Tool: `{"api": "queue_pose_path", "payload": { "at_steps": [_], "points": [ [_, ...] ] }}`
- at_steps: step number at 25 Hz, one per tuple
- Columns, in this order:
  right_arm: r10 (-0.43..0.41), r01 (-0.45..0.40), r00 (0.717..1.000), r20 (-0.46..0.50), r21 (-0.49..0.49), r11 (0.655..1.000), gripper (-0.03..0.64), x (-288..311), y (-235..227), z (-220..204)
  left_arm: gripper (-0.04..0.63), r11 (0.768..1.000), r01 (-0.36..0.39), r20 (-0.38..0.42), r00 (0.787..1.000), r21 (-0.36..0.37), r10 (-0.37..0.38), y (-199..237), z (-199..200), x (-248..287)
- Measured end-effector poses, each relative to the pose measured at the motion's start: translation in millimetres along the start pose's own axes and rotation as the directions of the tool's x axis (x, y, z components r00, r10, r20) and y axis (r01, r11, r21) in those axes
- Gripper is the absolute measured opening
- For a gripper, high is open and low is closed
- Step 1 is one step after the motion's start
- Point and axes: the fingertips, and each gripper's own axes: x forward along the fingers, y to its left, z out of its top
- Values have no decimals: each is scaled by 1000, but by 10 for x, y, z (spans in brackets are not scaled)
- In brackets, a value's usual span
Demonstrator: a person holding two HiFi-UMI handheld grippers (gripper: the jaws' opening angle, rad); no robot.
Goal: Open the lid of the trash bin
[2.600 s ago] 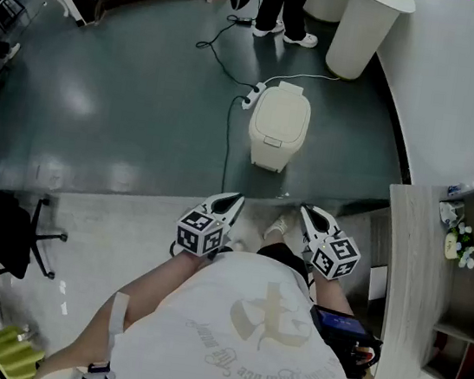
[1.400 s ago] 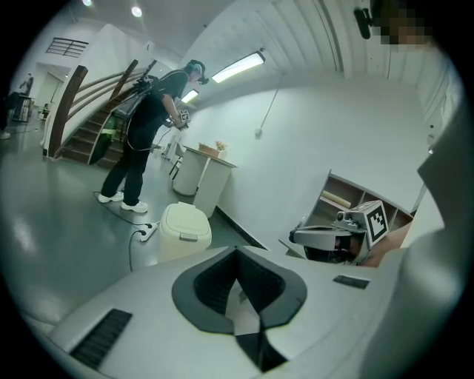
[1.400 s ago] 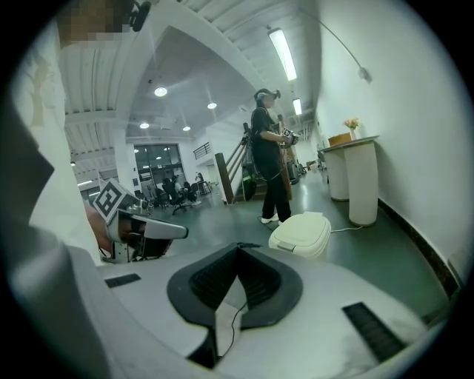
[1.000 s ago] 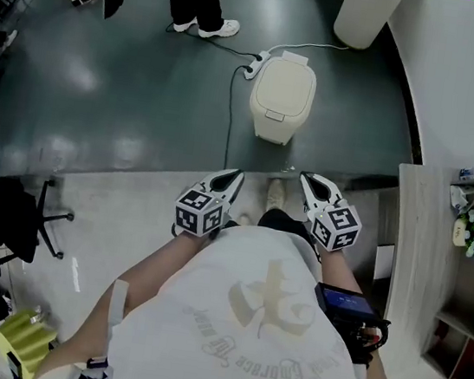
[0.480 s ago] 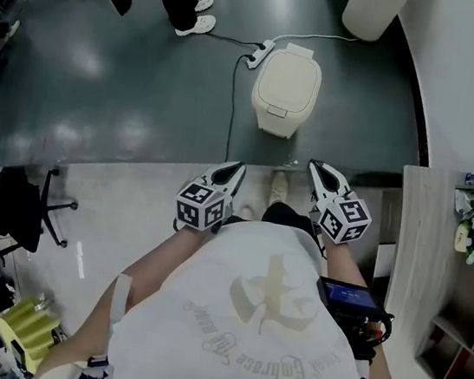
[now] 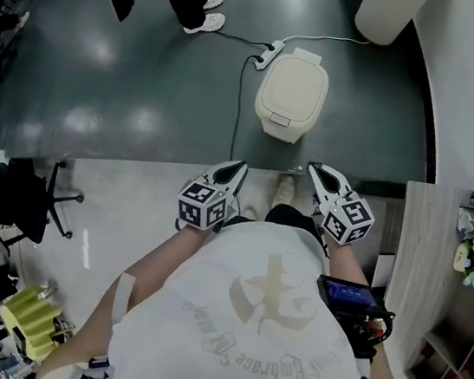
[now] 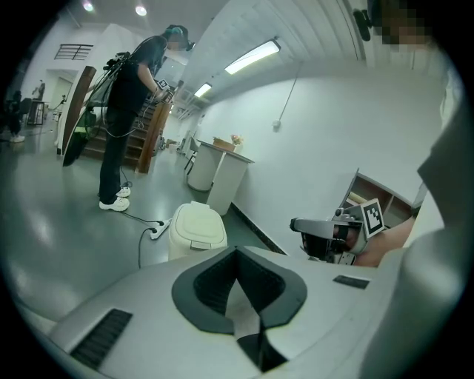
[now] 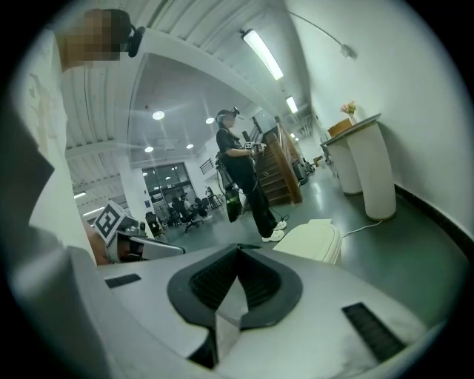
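Both held close to the person's torso, left gripper (image 6: 237,172) and right gripper (image 6: 316,172) clenched on nothing, cream trash bin (image 6: 278,129) well ahead on dark floor (image 6: 149,67), lid (image 6: 297,82) down

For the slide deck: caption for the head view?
Person faces closed cream trash bin, left hand-held gripper and right hand-held gripper both shut, empty.
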Motion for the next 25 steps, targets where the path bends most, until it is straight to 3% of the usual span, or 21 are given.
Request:
{"api": "queue_pose_path", "payload": {
  "at_steps": [11, 19, 25],
  "points": [
    [30, -30, 999, -14, -11, 1000, 3, 328, -648, 247, 9, 998, -55, -23, 998, -7, 54, 117, 270, 514],
    [37, -37, 999, 25, 1, 999, 3, 435, -1106, 555, 9, 997, -60, -44, 997, 55, 62, 127, 603, 986],
    [36, -36, 999, 30, -13, 999, 5, 545, -1347, 680, 9, 995, -90, -61, 994, 48, 93, 223, 712, 1194]
  ]
}}
